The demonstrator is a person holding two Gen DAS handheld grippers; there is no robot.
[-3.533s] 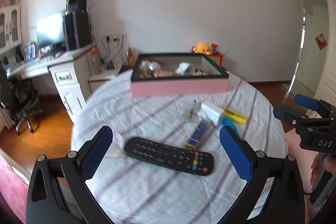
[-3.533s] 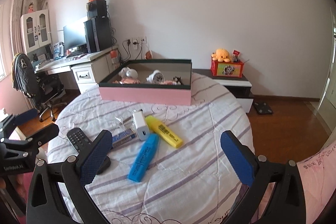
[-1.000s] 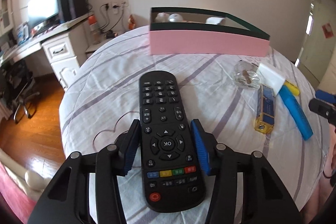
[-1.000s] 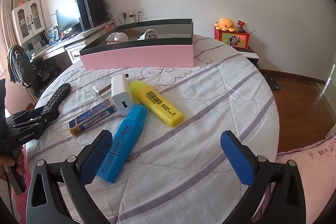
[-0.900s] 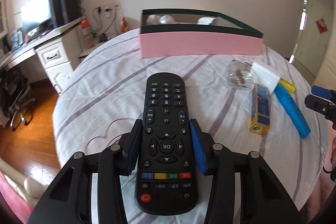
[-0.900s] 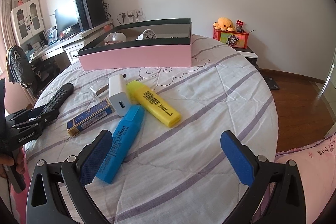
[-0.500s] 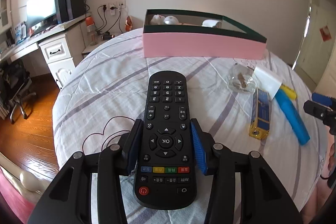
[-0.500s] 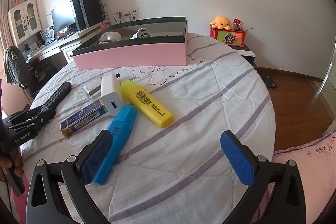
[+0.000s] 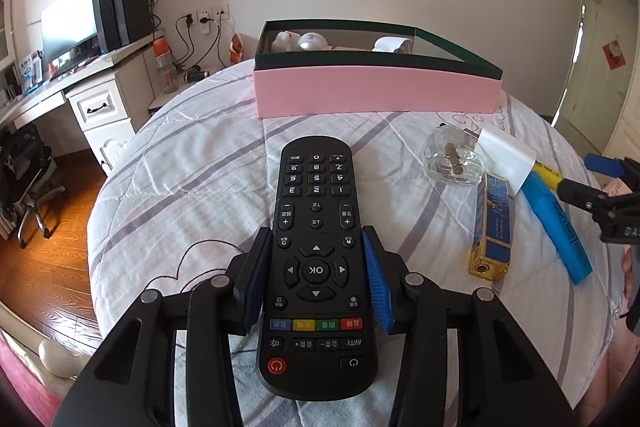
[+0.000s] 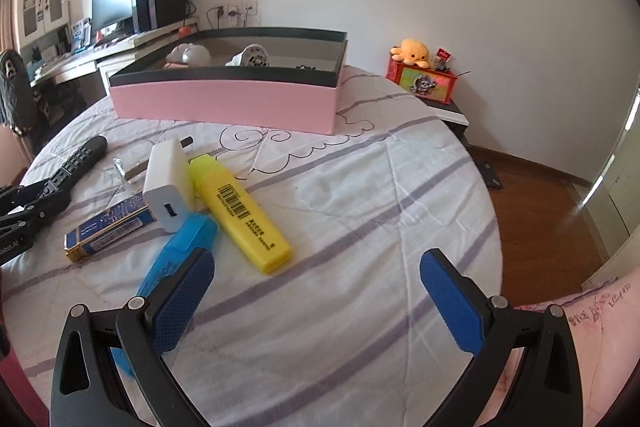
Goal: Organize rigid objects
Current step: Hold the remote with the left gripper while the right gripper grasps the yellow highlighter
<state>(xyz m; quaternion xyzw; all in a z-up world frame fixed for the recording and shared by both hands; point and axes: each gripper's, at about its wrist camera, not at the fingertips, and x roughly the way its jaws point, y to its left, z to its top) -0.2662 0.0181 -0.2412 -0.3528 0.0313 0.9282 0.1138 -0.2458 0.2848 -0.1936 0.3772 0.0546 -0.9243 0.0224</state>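
Pink box [image 9: 376, 95] sits at the far side of the bed [image 9: 200, 163], rim open, a few items at its back; room left in front. Since a few seconds back your left gripper [image 9: 316, 279] has closed on the remote [image 9: 316, 227], pads pinching its sides: ready to carry. Straight run to the box looks free. Your right gripper [image 10: 316, 303], jaws spread and empty, has drifted over the blue highlighter [image 10: 180, 251], which lies against the yellow highlighter [image 10: 240, 211] and charger [image 10: 168, 187].

Right finger [image 10: 176, 301] hides blue highlighter's [image 10: 182, 247] lower half.
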